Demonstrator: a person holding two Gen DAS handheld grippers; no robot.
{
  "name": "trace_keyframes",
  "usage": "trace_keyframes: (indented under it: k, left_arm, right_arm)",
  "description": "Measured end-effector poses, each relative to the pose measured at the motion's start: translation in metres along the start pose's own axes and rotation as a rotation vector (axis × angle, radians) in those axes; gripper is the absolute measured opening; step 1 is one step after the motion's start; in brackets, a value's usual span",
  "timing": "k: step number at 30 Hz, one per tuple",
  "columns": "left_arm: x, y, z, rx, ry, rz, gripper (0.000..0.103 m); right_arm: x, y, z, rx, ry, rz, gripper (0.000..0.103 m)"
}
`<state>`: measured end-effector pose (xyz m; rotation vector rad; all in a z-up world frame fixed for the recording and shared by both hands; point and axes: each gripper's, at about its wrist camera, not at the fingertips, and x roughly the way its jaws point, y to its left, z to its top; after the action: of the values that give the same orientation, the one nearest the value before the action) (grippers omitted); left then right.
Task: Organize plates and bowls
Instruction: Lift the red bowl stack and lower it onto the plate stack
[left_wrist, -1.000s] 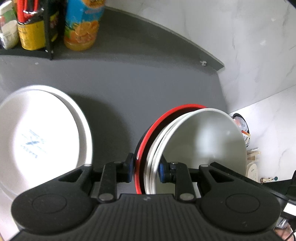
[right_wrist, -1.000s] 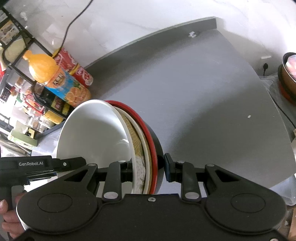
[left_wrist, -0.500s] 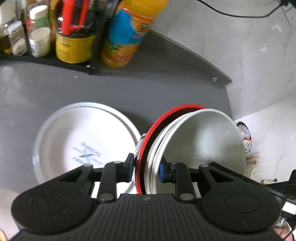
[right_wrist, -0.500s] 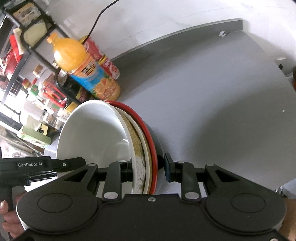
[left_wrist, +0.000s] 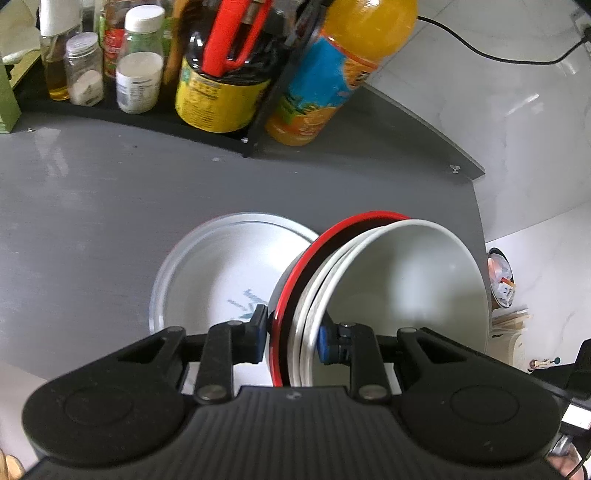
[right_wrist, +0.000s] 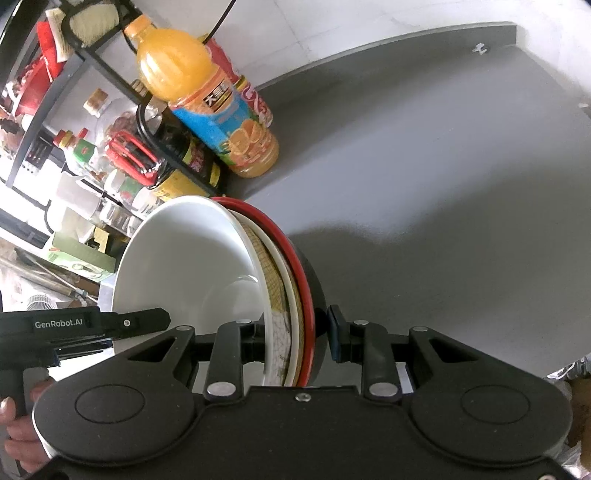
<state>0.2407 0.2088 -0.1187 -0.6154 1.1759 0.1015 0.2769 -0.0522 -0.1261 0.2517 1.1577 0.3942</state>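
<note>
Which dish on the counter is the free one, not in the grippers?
On the grey counter, in front of the spice rack, a white plate lies flat. Unlike the nested bowl stack held on edge, it lies alone, with a faint blue print.

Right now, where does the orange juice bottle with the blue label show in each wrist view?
Left wrist: the orange juice bottle with the blue label stands top centre-right, beside the black rack.
Right wrist: it leans at upper left, behind the bowls.
Shared landmark: the red-rimmed bowl held in both views.
</note>
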Motion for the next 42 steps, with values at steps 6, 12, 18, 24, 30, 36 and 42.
trace_keyframes:
  k: [6, 12, 18, 24, 30, 36, 42]
  left_arm:
    - [-0.002, 0.021, 0.007, 0.001, 0.019, 0.007, 0.024]
    - [0.000, 0.037, 0.013, 0.009, 0.040, 0.013, 0.024]
    - [0.008, 0.048, 0.018, 0.017, 0.065, 0.016, 0.024]
    - [0.016, 0.053, 0.024, 0.029, 0.082, 0.013, 0.024]
    - [0.022, 0.056, 0.028, 0.022, 0.088, 0.002, 0.025]
    - [0.025, 0.056, 0.034, 0.014, 0.087, -0.014, 0.026]
    - [0.027, 0.057, 0.036, 0.012, 0.094, -0.023, 0.026]
  right_arm:
    - [0.014, 0.015, -0.005, 0.012, 0.013, -0.005, 0.027]
    - [0.025, 0.025, -0.014, 0.040, 0.027, -0.013, 0.027]
    - [0.036, 0.031, -0.020, 0.064, 0.040, -0.031, 0.027]
    - [0.044, 0.031, -0.023, 0.081, 0.047, -0.049, 0.027]
    - [0.049, 0.031, -0.019, 0.079, 0.057, -0.062, 0.027]
    - [0.053, 0.031, -0.015, 0.079, 0.067, -0.073, 0.027]
    - [0.054, 0.033, -0.014, 0.080, 0.055, -0.089, 0.027]
